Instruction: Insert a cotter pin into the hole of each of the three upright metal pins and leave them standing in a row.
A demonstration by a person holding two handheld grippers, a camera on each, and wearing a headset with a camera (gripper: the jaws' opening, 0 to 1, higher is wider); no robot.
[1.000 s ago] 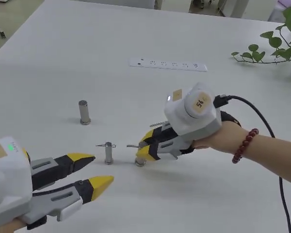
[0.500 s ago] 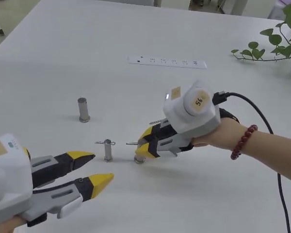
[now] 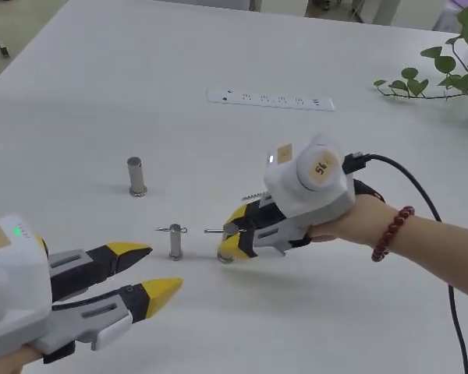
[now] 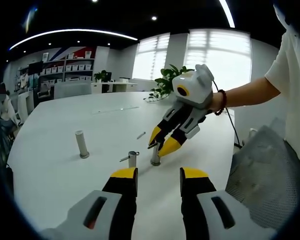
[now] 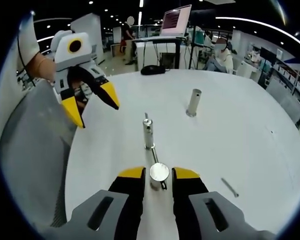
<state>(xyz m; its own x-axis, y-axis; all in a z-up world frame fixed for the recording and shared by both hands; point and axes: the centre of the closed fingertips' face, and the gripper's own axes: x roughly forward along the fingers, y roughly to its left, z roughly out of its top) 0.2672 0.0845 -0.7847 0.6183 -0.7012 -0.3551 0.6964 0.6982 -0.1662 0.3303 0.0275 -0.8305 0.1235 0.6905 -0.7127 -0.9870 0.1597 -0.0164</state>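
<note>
Three upright metal pins stand on the white table (image 3: 101, 93). The far pin (image 3: 136, 178) (image 4: 81, 144) (image 5: 193, 102) is bare. A cotter pin crosses the top of the middle pin (image 3: 175, 241) (image 4: 132, 159) (image 5: 148, 133). My right gripper (image 3: 232, 238) (image 5: 159, 176) is shut on the near pin (image 3: 226, 255) (image 5: 159, 172), jaws on either side of its head. A cotter pin (image 3: 214, 231) sticks out of that pin toward the middle one. My left gripper (image 3: 152, 270) (image 4: 158, 175) is open and holds nothing, a short way in front of the middle pin.
A loose cotter pin (image 3: 252, 198) (image 4: 141, 135) (image 5: 230, 187) lies on the table beside the right gripper. A white power strip (image 3: 269, 100) lies further back. Plant leaves (image 3: 444, 70) hang over the far right corner. A black cable (image 3: 421, 195) trails from the right gripper.
The view shifted a little with the head. Both grippers and the three pins stay where they were.
</note>
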